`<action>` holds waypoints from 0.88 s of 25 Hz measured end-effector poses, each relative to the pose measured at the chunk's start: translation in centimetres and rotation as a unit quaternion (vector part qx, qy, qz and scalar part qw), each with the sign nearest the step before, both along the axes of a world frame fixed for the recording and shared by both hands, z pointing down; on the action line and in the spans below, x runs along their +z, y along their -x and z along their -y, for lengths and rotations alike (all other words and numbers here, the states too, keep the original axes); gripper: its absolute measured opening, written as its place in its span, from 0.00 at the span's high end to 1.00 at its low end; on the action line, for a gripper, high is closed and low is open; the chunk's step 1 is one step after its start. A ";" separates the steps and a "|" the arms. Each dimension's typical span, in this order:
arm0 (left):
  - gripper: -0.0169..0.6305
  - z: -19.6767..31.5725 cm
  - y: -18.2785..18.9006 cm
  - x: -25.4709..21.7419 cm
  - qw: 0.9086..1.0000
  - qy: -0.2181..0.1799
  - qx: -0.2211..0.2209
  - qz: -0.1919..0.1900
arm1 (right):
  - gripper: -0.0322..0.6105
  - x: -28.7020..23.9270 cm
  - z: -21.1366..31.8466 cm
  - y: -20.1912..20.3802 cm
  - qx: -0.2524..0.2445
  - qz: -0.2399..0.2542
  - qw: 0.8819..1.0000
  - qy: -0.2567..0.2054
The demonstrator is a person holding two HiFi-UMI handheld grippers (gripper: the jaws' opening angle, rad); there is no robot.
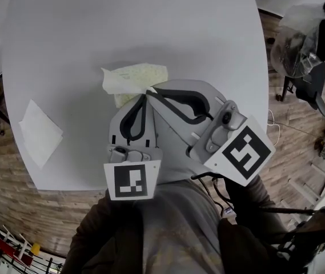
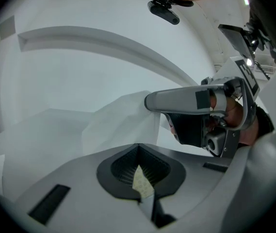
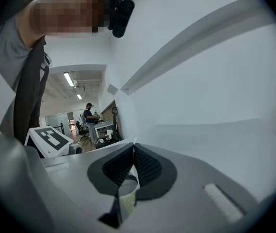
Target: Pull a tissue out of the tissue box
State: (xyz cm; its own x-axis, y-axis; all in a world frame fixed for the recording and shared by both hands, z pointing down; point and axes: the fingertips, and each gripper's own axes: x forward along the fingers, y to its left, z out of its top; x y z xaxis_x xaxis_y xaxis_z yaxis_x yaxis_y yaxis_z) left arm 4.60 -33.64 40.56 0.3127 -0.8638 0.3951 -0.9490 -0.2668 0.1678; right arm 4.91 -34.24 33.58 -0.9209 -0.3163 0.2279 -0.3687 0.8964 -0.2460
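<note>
R claw [image 2: 148,102] clamps tissue [image 2: 121,123]: clearest in left gripper view.

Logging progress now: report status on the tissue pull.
Left gripper shut on tissue pack. Right gripper shut on tissue, sheet hanging from its tip. Loose tissue at table's left, clear of both.

Desk [image 1: 151,27]: smooth, matt white top; floor [image 1: 299,153]: wood planks with visible grain. Tissue [image 1: 113,80]: thin, soft white paper, creased; tissue box [image 1: 149,73]: pale speckled soft wrap; loose sheet [image 1: 39,131]: flat white paper. Fingers [image 2: 79,181]: matt grey plastic shells with black, finely ribbed pads [image 2: 124,166].
</note>
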 end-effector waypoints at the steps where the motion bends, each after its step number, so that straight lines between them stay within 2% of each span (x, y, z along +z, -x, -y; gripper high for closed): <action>1: 0.98 0.0 0.0 -0.2 1.000 -0.002 -0.001 0.000 | 0.95 -0.5 -0.1 0.0 0.000 0.002 1.000 -0.002; 13: 0.98 -2.3 -0.6 -4.0 0.999 -0.044 -0.006 0.001 | 0.95 -6.8 -2.5 -1.0 0.011 0.029 0.998 -0.053; 19: 0.98 -6.3 0.4 -8.4 0.996 -0.087 -0.014 0.010 | 0.95 -11.5 -5.9 -0.9 0.015 0.046 0.995 -0.089; 22: 0.98 -9.6 1.0 -10.9 0.993 -0.116 -0.033 0.010 | 0.95 -13.0 -8.5 -1.0 0.010 0.052 0.992 -0.113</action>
